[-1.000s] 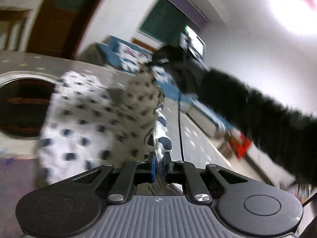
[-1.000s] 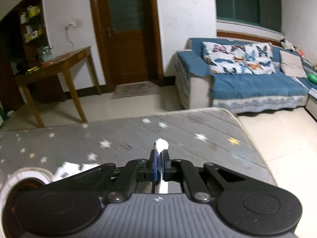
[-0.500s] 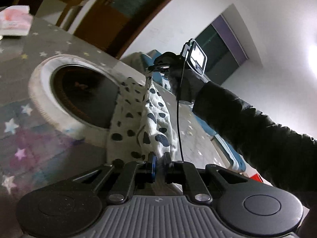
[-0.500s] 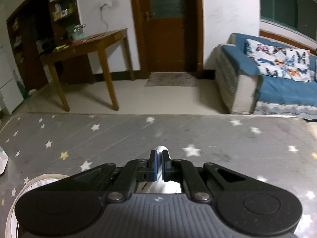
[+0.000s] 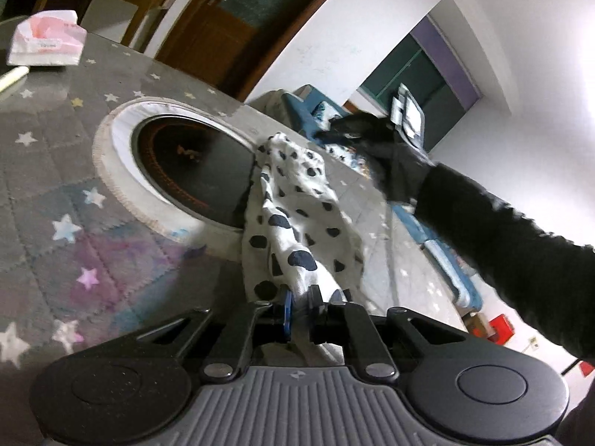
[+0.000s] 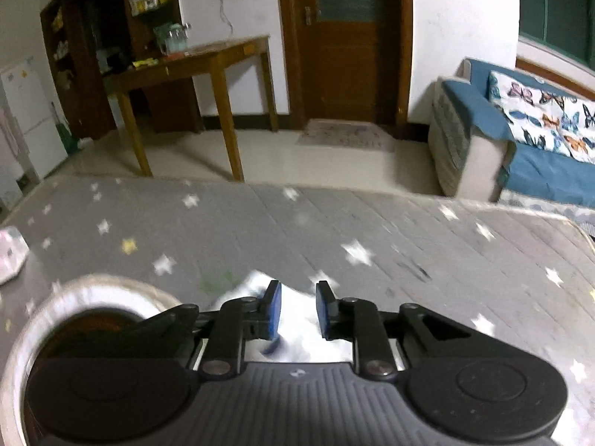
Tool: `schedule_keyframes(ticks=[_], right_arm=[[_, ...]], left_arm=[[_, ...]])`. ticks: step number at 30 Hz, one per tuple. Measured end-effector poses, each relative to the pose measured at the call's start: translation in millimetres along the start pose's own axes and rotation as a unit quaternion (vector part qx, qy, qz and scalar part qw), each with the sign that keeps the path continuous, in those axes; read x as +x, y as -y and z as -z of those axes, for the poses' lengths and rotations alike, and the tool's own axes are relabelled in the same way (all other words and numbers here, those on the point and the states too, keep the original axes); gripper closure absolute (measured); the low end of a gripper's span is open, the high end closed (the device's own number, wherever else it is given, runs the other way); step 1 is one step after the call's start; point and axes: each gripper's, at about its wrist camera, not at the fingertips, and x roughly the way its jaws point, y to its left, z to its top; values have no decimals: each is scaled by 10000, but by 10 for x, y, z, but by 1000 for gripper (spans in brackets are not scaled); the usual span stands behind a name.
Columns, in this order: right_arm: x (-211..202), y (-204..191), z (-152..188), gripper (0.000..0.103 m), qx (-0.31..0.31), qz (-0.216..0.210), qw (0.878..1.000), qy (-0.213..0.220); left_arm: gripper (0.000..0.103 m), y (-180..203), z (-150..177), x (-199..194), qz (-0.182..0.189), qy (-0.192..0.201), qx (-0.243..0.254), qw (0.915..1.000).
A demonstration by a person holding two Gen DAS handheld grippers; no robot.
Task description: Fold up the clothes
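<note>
A white garment with dark spots (image 5: 297, 219) stretches from my left gripper (image 5: 300, 303) up over the grey star-print table (image 5: 55, 200). My left gripper is shut on its near end. In the left wrist view the right gripper (image 5: 334, 128) hangs just past the garment's far end, held by a black-sleeved arm (image 5: 502, 230). In the right wrist view my right gripper (image 6: 297, 306) is open, its blue pads (image 6: 273, 306) apart, with the white cloth (image 6: 297, 319) lying loose below them.
A round dark inset with a white rim (image 5: 186, 163) sits in the table beside the garment. A pink tissue pack (image 5: 46, 42) lies at the far left. Beyond the table stand a blue sofa (image 6: 520, 141), a wooden desk (image 6: 193, 70) and a door (image 6: 346, 37).
My right gripper has opened and let go of the garment's far end. The garment now hangs lower and slacker over the table. The left gripper keeps its hold.
</note>
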Motion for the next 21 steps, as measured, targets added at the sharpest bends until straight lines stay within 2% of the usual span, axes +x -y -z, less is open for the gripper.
schedule_keyframes(ticks=[5,6,7,9,13,21], right_arm=[[-1,255,177,83,199,1,9996,-190],[10,295,204,83,247,-16,9995,-208],[35,325,221,83,292,-28,9993,-218],[86,339,228,83,370,-31,9991,-215],[191,335,263,83,414,-7,9989,-204],[431,317,212,80,287,127,9992,-256]], left_arm=[[91,22,-48,-88,-329,85,152,9993],[87,34,-70,-104,-391,131,188,9990],[77,58,-87,-98,-388,159,209,9989],[68,104,-121,-86,-380,215,251,9987],[65,195,-187,-53,-356,317,335,9983],[65,360,-151,415,-8,-116,543,9985]])
